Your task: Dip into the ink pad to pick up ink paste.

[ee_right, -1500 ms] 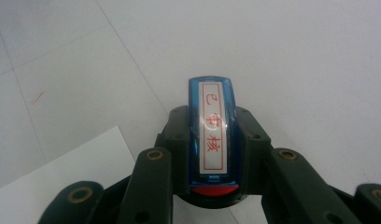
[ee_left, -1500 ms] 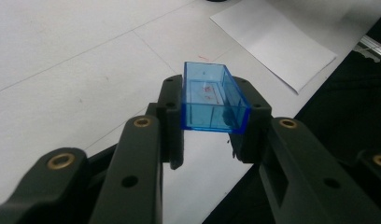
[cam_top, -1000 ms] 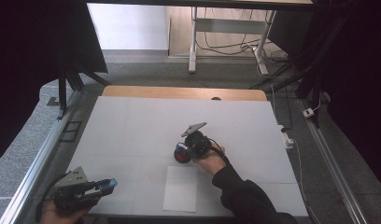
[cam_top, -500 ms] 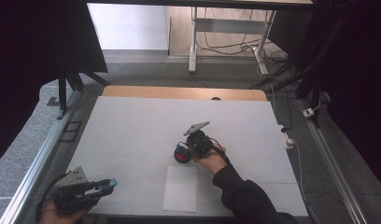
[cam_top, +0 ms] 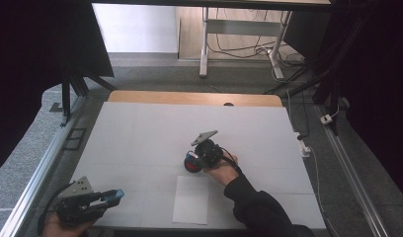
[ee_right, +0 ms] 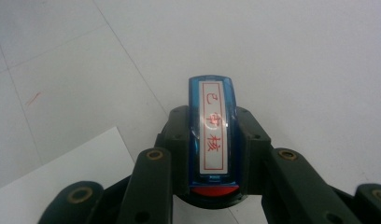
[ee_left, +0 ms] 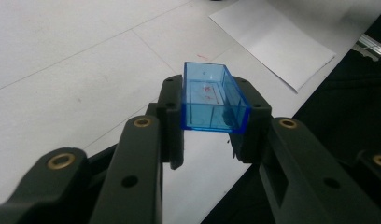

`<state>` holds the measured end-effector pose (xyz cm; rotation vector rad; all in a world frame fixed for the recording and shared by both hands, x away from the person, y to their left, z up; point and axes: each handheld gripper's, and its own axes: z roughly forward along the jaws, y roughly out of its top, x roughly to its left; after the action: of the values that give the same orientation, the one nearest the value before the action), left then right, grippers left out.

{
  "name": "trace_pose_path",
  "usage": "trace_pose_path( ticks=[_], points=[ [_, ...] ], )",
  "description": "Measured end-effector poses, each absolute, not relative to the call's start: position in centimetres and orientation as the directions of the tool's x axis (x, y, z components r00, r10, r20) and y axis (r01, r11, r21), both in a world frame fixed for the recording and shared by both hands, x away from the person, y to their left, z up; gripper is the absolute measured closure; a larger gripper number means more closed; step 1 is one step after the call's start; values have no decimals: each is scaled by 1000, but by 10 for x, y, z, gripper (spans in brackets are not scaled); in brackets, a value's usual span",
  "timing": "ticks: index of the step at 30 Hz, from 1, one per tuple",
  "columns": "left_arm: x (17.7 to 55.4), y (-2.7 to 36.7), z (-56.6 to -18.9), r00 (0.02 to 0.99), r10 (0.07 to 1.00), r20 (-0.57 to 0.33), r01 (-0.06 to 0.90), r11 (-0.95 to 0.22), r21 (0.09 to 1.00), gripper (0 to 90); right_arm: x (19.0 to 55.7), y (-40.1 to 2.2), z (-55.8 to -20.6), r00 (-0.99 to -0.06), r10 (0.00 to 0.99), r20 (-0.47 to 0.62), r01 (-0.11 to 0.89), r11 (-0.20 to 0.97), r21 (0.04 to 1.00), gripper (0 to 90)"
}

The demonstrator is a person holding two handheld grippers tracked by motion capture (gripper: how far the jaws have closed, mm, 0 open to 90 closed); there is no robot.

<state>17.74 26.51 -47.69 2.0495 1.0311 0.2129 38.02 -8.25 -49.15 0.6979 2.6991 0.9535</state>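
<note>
Left gripper (ee_left: 212, 140) fingers clamp a clear blue cap (ee_left: 212, 98); right gripper (ee_right: 212, 154) fingers clamp a blue stamp (ee_right: 212, 135) beside the paper sheet (cam_top: 191, 200).

A recording bay in a lab or workshop, set up around a single work table.

The white-topped table (cam_top: 155, 133) sits inside a frame of aluminium rails (cam_top: 34, 177), with black curtains (cam_top: 39, 54) hanging at both sides to screen it off. Grey carpet (cam_top: 155, 79) covers the floor around it, and a wooden edge strip (cam_top: 189, 98) runs along the table's far side. Beyond stands the metal leg of a desk (cam_top: 204, 44) with loose cables (cam_top: 239, 49) lying beneath it; more cables and a white plug (cam_top: 329, 118) trail along the floor at the right. A plain white sheet of paper (cam_top: 190, 200) lies on the near part of the table.
</note>
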Motion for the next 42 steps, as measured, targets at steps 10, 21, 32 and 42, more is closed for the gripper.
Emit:
trace_pose_path(
  ticks=[10,21,32,42],
  points=[
    [177,266,-477,650,734,-198,596,-331,731,679,382,-84,-489,-870,492,-13,371,674,639,707],
    [177,266,-477,648,735,-200,598,-328,731,679,384,-91,-479,-858,514,-7,382,646,660,708],
    [177,266,-477,650,733,-201,597,-329,731,679,387,-89,-491,-860,510,-3,390,661,641,707],
    [178,265,-477,649,733,-202,600,-331,729,680,390,-92,-492,-852,522,40,421,638,645,709]
  ],
)
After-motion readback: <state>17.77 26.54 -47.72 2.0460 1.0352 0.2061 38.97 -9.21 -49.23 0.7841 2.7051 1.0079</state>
